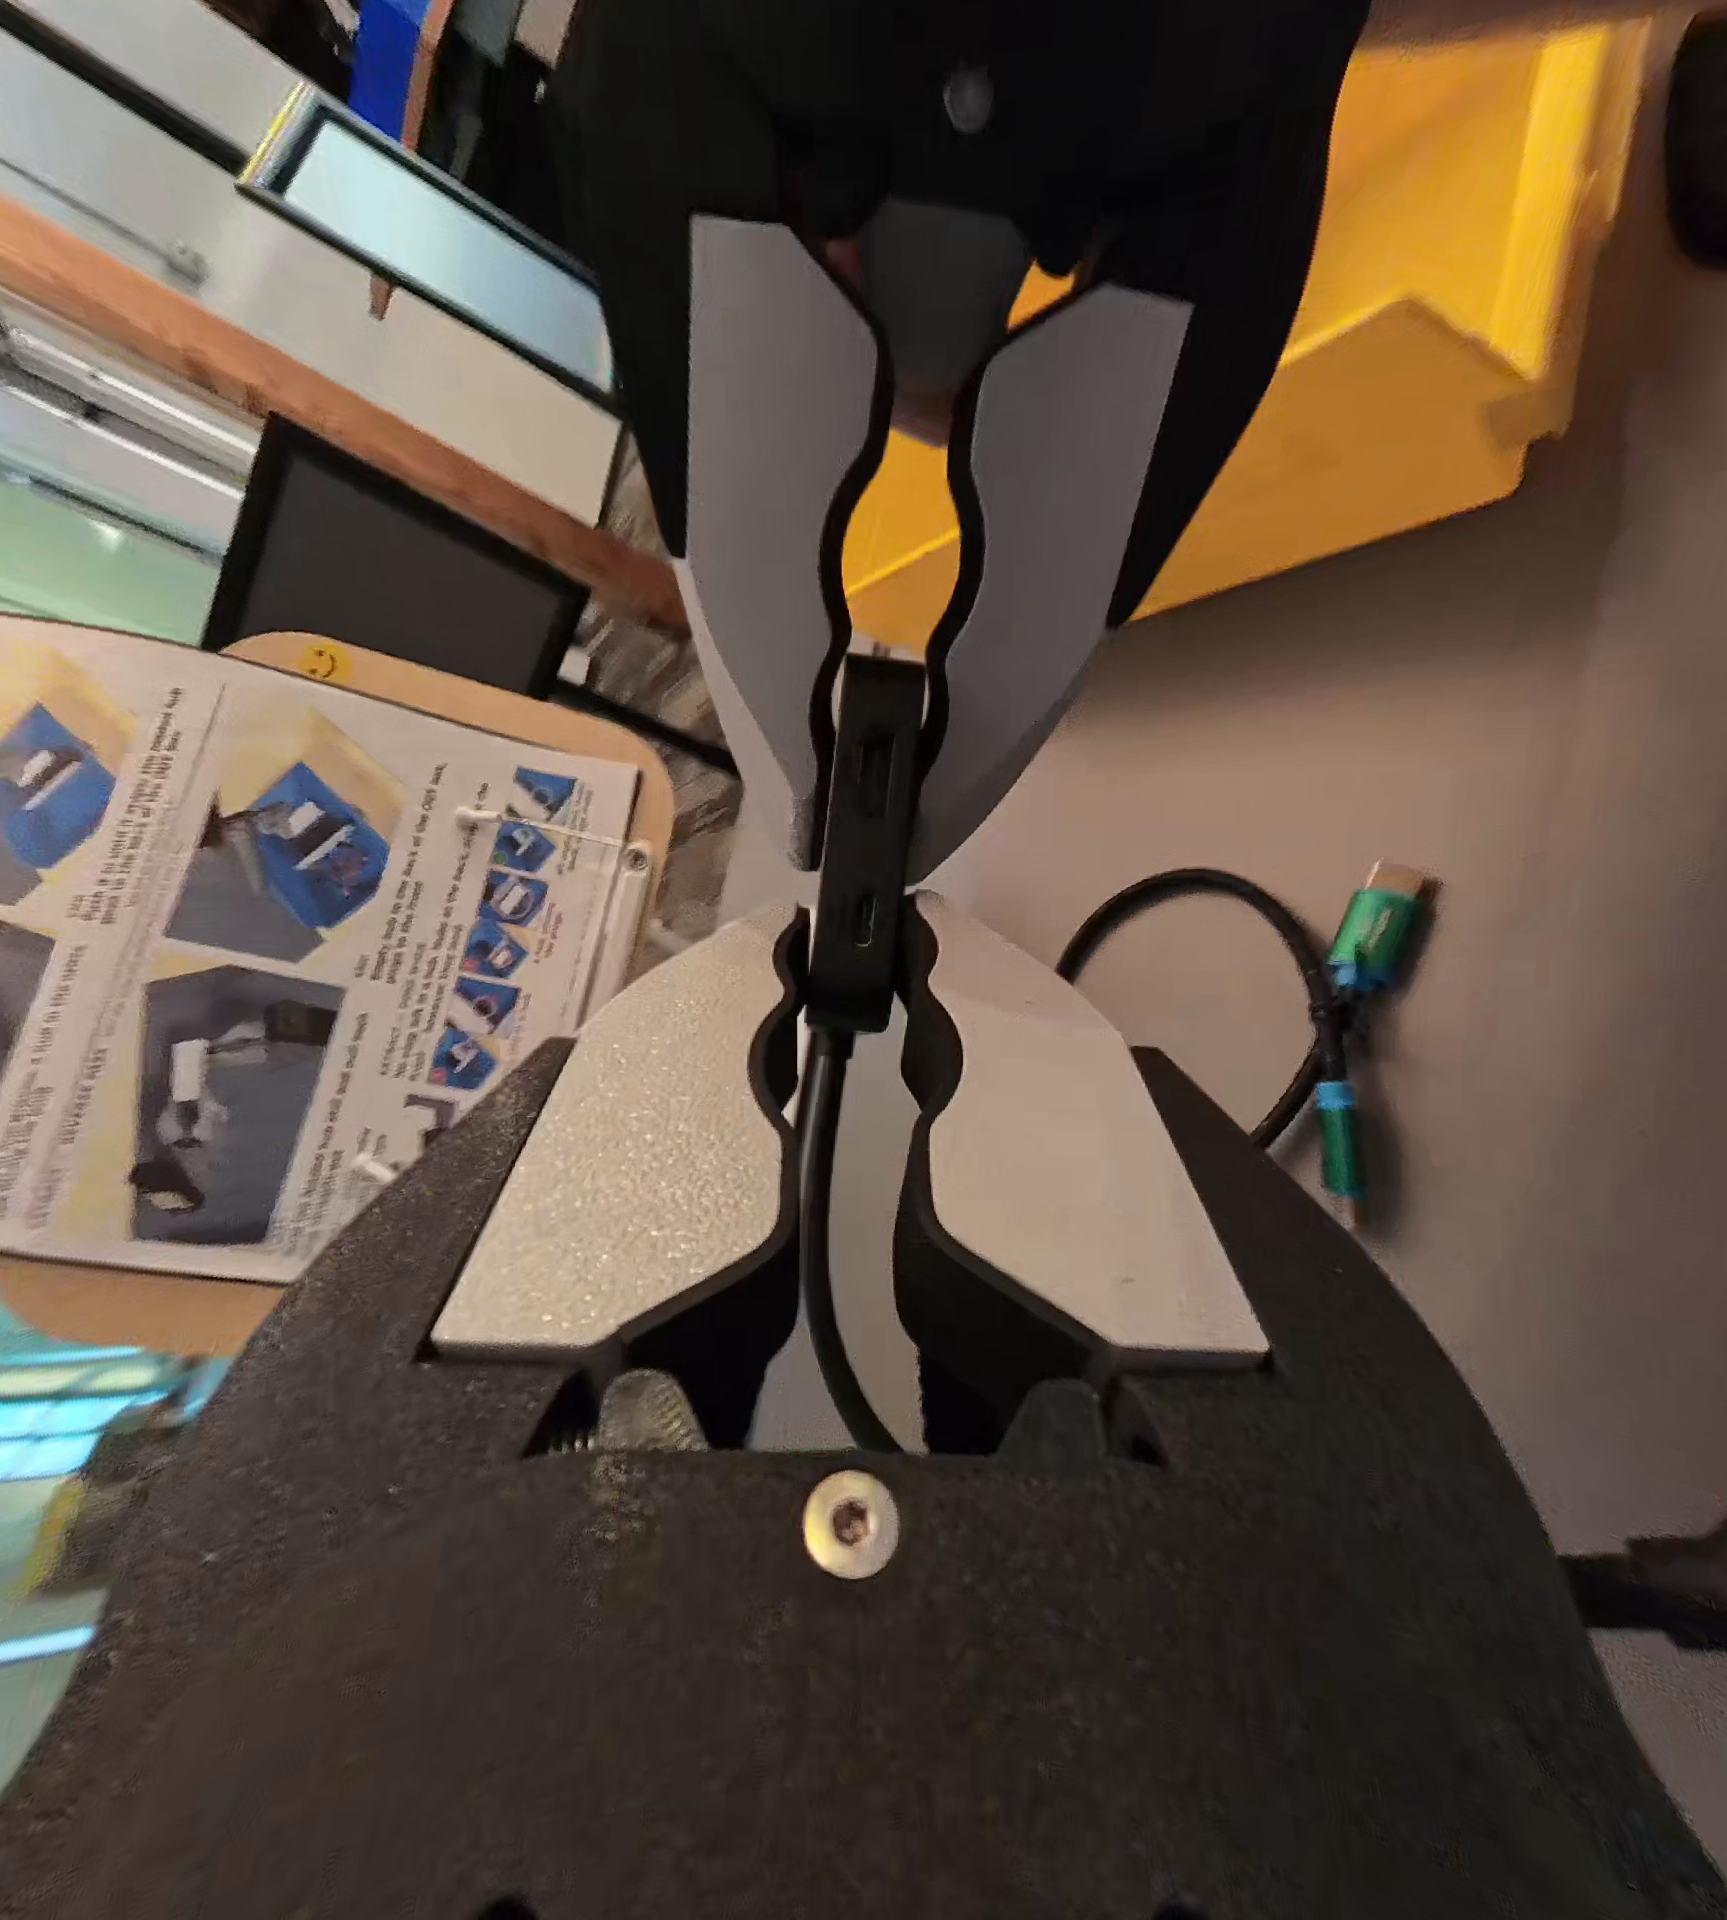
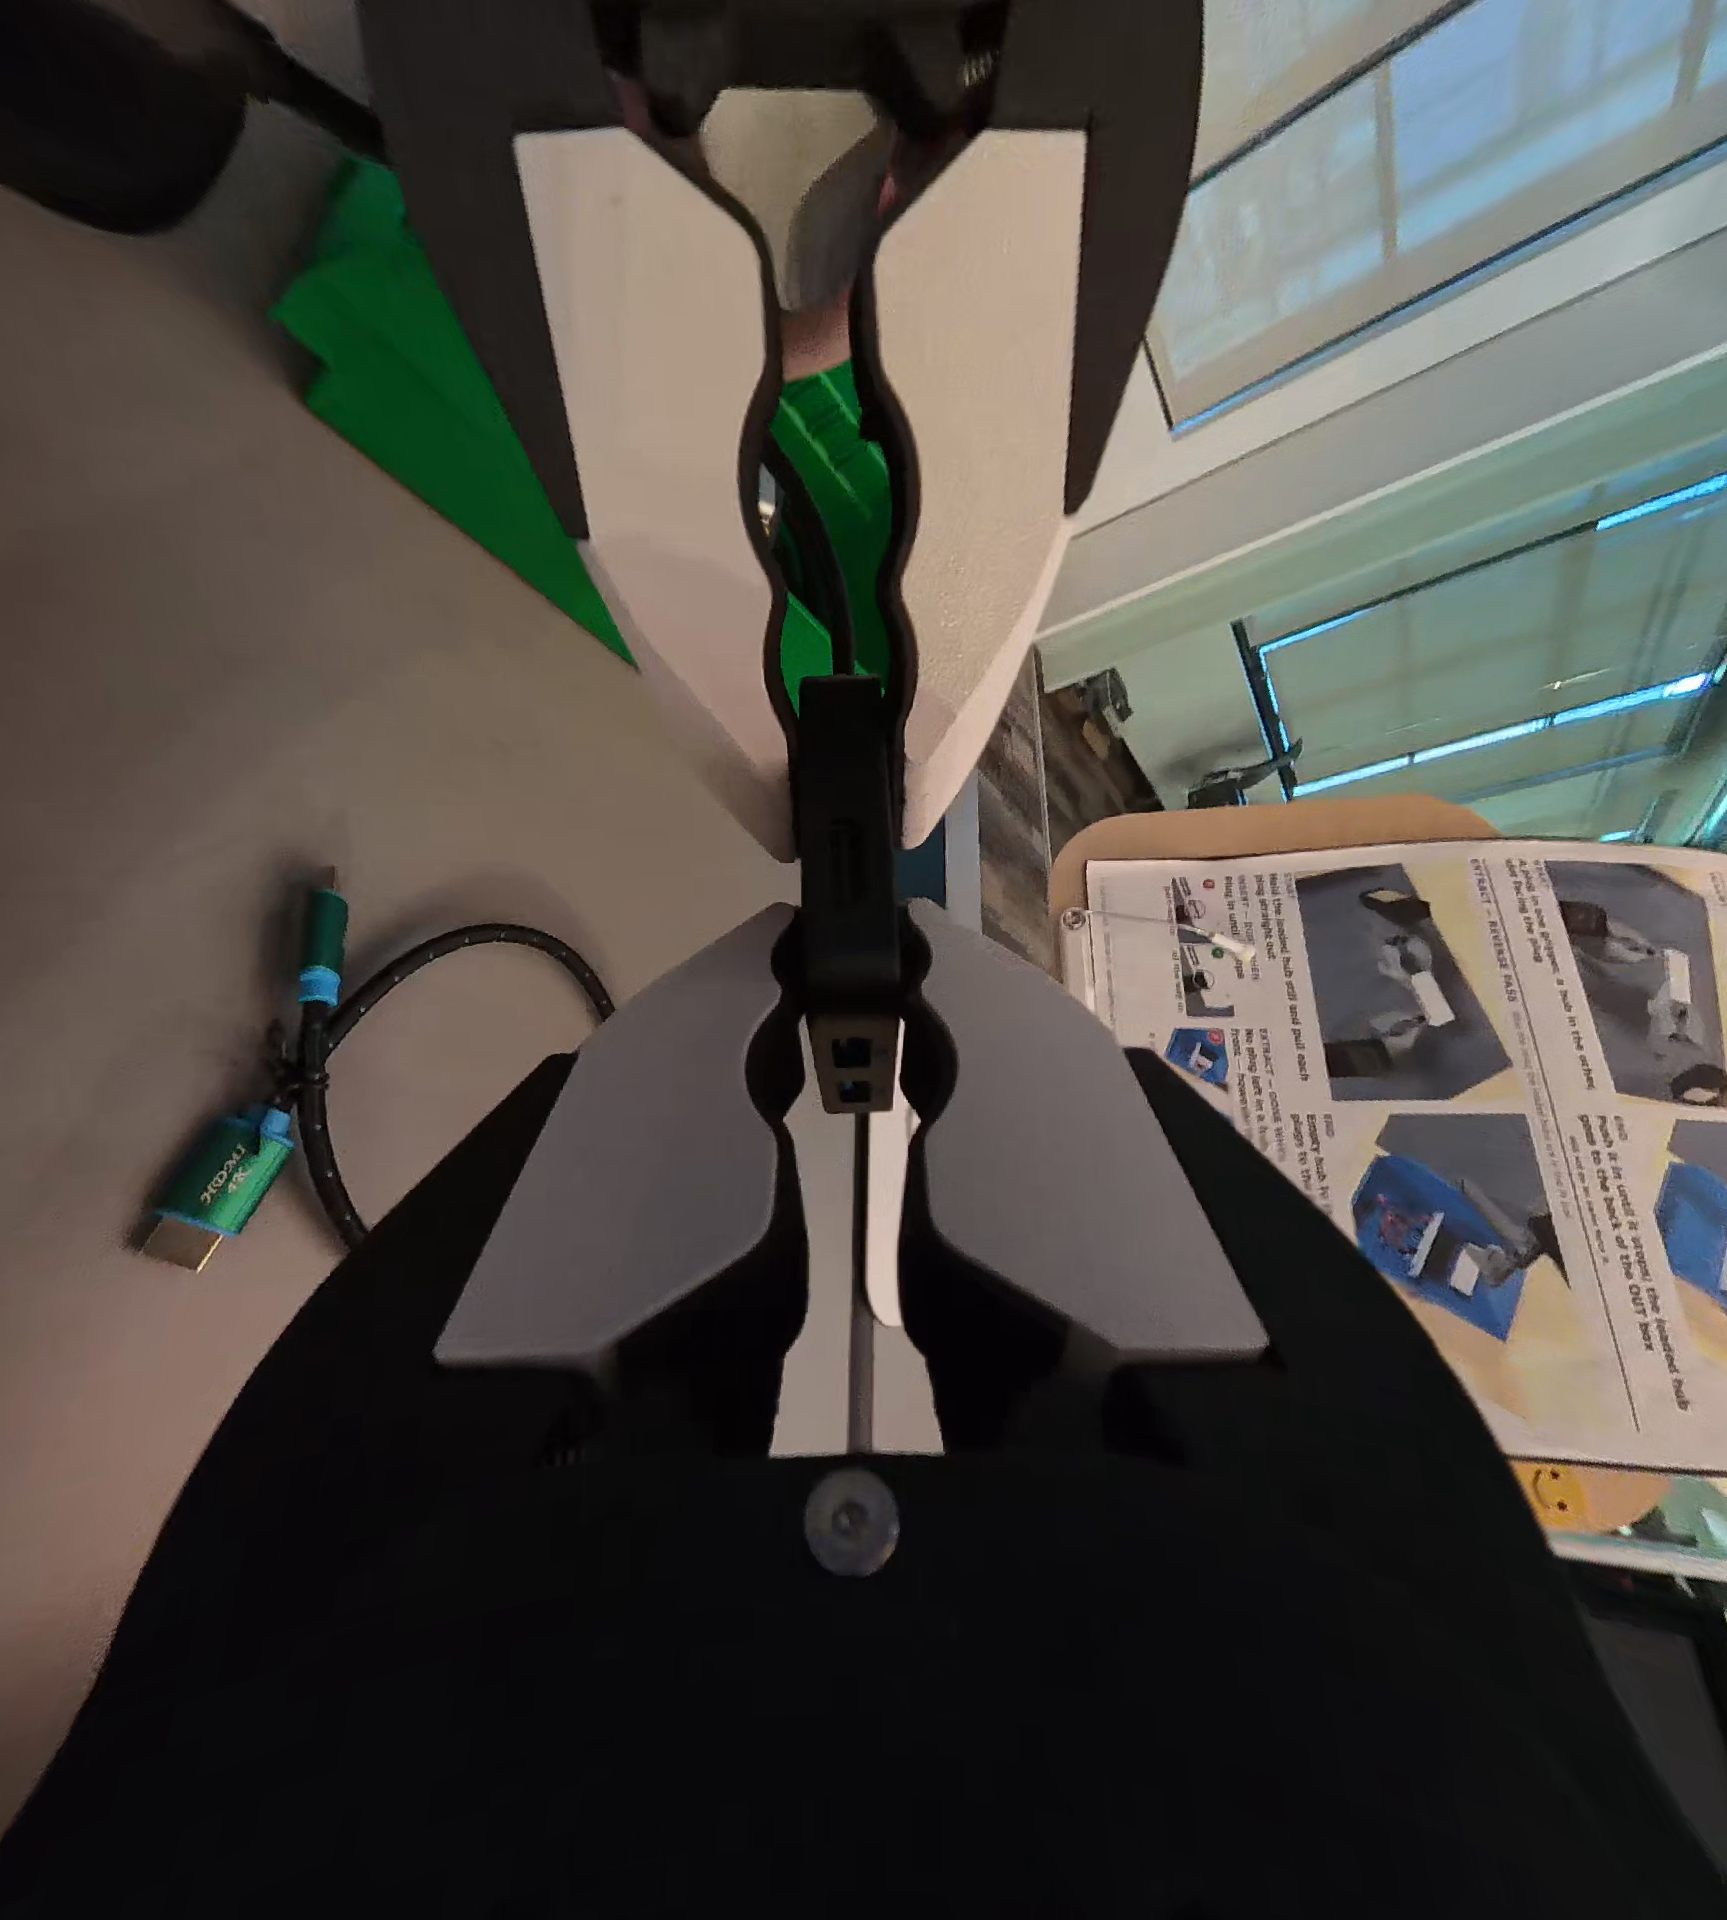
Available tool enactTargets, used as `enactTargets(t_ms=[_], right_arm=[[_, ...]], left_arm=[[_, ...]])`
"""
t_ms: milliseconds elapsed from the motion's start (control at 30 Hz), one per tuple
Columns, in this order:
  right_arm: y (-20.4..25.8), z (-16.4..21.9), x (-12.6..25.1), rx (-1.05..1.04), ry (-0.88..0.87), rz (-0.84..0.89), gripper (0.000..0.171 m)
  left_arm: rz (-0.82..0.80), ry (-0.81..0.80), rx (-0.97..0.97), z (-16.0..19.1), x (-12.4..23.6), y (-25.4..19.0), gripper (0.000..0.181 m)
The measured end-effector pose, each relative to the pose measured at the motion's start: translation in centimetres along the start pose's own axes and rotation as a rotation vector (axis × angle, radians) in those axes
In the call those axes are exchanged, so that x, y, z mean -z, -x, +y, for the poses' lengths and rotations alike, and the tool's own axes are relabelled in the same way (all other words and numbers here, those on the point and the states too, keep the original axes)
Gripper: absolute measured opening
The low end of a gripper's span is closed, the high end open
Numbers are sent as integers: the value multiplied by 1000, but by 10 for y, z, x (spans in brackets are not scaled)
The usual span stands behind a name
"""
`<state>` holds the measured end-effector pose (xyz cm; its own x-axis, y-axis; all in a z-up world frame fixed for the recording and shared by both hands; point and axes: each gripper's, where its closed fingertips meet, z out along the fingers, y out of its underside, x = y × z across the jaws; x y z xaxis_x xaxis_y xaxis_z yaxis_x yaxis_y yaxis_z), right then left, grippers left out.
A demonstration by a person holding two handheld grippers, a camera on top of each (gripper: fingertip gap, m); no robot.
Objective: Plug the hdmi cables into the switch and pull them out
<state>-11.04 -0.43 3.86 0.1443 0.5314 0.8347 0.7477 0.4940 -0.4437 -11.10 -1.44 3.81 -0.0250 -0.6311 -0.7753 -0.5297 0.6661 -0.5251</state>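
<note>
**Grey tabletop, switch clamped from both ends**

We are looking at a grey table (image 1: 1461,727) with open surface around the cable, and windows and glass panels beyond its edge. A yellow bin (image 1: 1358,343) is standing at the far side in the left wrist view; green stepped plastic (image 2: 402,416) is showing in the right wrist view. A printed instruction sheet (image 2: 1461,1122) on a tan board is overhanging the table edge, just beside the grippers.

We are holding the black switch (image 1: 854,862) in the air above the table, its long axis running along the fingers of both grippers. The left gripper (image 1: 851,956) is closing on the end where its black lead comes out; the right gripper (image 2: 848,997) is closing on the opposite end, whose end-face ports are pointing at the right camera. Both pairs of jaws are standing only as wide as the body.

The HDMI cable (image 2: 319,1060), braided with green plugs, is lying looped on the table, well apart from the switch and unplugged.
</note>
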Motion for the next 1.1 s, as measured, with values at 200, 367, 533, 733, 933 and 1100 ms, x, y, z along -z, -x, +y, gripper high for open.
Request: enactTargets(t_ms=[200,367,533,733,933,1100], right_arm=[[1,-21,7,0,-138,-2,15],[4,-25,6,-29,-213,-15,16],[1,-21,13,-71,-185,-25,18],[1,-22,17,66,-75,18,18],[-3,-34,31,46,-144,-6,15],[-5,-44,38,67,-186,3,15]], left_arm=[[72,-91,114,-1,-2,-5,43],[17,-72,22,1,-7,-7,23],[15,-7,28,13,-9,-5,14],[16,39,19,16,-7,-5,14],[-18,-125,72,-8,2,1,19],[-20,-188,88,-19,8,2,47]])
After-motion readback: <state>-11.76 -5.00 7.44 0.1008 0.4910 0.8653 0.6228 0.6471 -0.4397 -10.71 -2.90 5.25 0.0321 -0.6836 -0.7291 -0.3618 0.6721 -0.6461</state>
